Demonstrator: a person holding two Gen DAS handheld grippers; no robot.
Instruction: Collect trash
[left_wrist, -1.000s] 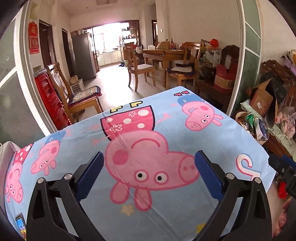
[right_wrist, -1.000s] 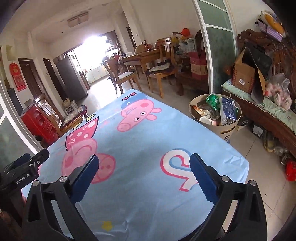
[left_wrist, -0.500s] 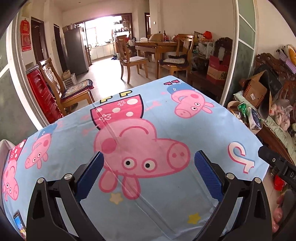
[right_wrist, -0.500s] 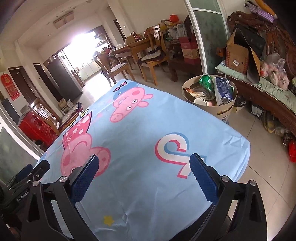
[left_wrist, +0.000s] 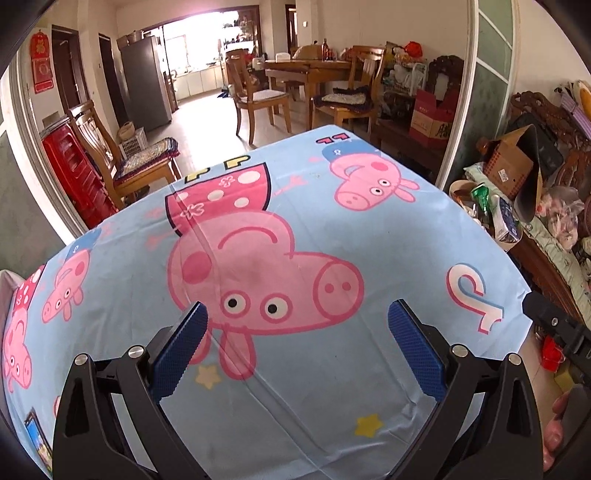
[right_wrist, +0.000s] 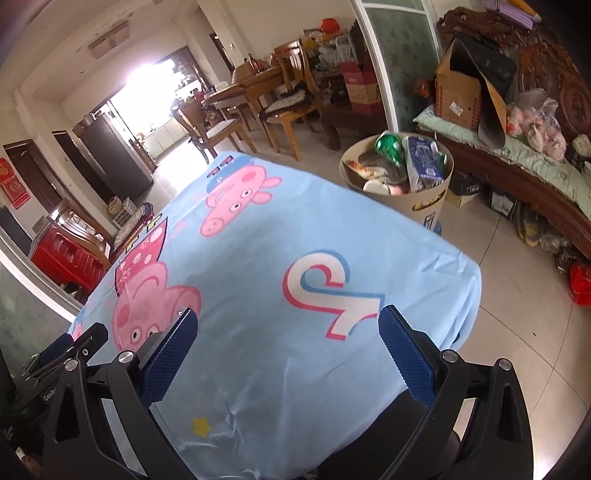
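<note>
A round beige trash bin (right_wrist: 424, 201) stands on the floor past the table's far right side, filled with a green bottle (right_wrist: 388, 146), a blue carton (right_wrist: 423, 162) and other scraps; it also shows in the left wrist view (left_wrist: 513, 236). My left gripper (left_wrist: 297, 328) is open and empty above the blue Peppa Pig tablecloth (left_wrist: 332, 369). My right gripper (right_wrist: 288, 332) is open and empty above the same cloth (right_wrist: 258, 258), near its right side. No loose trash shows on the cloth.
A wooden bench (right_wrist: 517, 173) with a cardboard box (right_wrist: 458, 92) and bags lines the right wall. Wooden chairs (left_wrist: 258, 99) and a dining table (left_wrist: 310, 68) stand beyond. A red plastic stool stack (left_wrist: 74, 173) and a chair (left_wrist: 125, 155) stand left. A small picture card (left_wrist: 37, 439) lies at the cloth's near left.
Both grippers have shifted slightly over the cloth, the right one tilting so the bin and floor show more. Both jaws stay open and empty.
</note>
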